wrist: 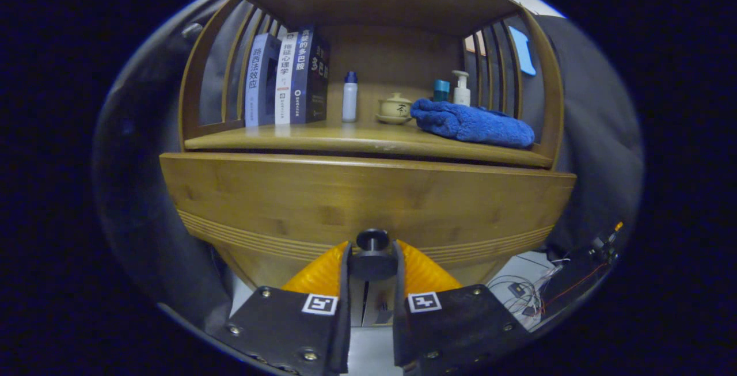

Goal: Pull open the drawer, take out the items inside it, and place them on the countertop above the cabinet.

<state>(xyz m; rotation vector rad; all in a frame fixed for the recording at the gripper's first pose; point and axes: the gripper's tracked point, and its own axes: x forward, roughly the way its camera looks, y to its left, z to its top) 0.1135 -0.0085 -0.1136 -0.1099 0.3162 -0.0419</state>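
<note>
A wooden cabinet stands in front of me. Its drawer front (368, 200) fills the middle of the view, with a dark round knob (372, 252) low at its centre. My gripper (372, 258) is shut on that knob, one finger pressing each side of it. Above the drawer lies the wooden countertop (322, 137), inside an open shelf with slatted sides. The drawer's inside is hidden behind its front.
On the countertop stand three books (285, 79) at the left, a small white bottle (349, 97), a lidded ceramic cup (395, 107), a folded blue towel (475, 124), a teal-capped bottle (441, 89) and a pump bottle (460, 89). Loose wires (532, 292) lie on the floor at lower right.
</note>
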